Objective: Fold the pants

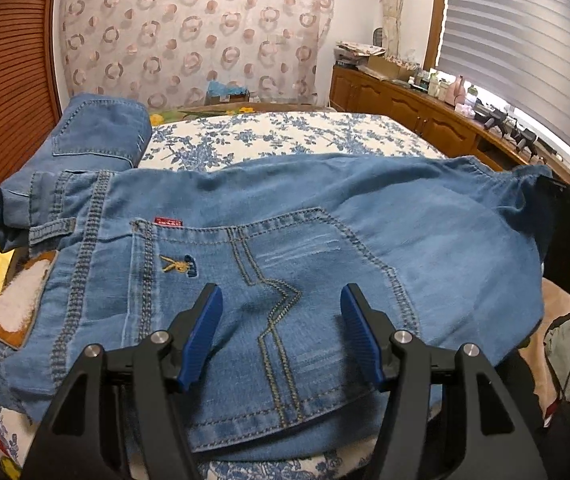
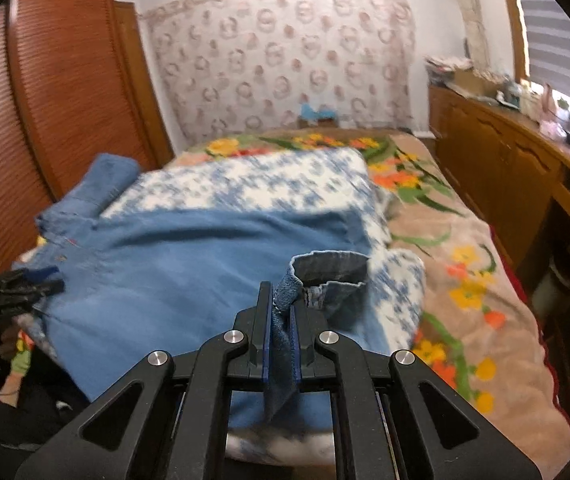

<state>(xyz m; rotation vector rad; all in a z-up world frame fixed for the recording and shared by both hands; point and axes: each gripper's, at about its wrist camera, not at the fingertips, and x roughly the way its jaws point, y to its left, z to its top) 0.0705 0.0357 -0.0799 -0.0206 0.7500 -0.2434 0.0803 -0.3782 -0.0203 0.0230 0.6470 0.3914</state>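
Light blue denim pants [image 1: 325, 240] lie across the bed on a blue-and-white floral quilt [image 1: 285, 132], seat side up, with a back pocket under my left gripper. My left gripper [image 1: 281, 312] is open and empty, its blue pads just above the pocket. In the right wrist view the pants [image 2: 173, 272] spread left of centre. My right gripper [image 2: 281, 320] is shut on a leg hem [image 2: 325, 268] of the pants, and the cuff stands up above the jaws. The left gripper [image 2: 17, 284] shows at the far left edge of that view.
A folded pair of jeans [image 1: 101, 132] lies at the far left of the bed, also in the right wrist view [image 2: 105, 176]. A wooden wardrobe [image 2: 45, 100] stands on the left. A cluttered wooden cabinet [image 1: 425, 108] runs along the right under the window. A flowered blanket [image 2: 465, 260] covers the bed's right side.
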